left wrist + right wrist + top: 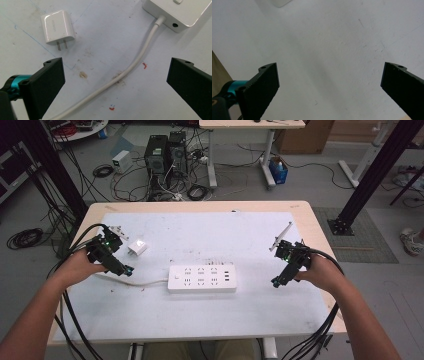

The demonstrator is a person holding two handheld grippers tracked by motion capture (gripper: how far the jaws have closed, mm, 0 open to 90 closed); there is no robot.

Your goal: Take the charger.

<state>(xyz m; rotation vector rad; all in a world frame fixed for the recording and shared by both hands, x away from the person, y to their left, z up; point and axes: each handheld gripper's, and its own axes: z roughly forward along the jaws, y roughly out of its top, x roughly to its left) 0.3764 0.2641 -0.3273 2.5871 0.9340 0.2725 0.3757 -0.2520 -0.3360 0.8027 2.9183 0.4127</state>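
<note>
Charger (137, 247) lies flat on the table (200, 320) just beside the left gripper (116, 266), its prongs pointing back toward those wide-apart jaws, while the strip (201, 279) sits mid-table and the right gripper (281, 279), equally spread and empty, hovers well apart.

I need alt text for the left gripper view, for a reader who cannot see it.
A white USB charger lies flat on a stained white table, prongs toward the camera. The open left gripper straddles a white cord running to a white power strip at upper right.
</note>
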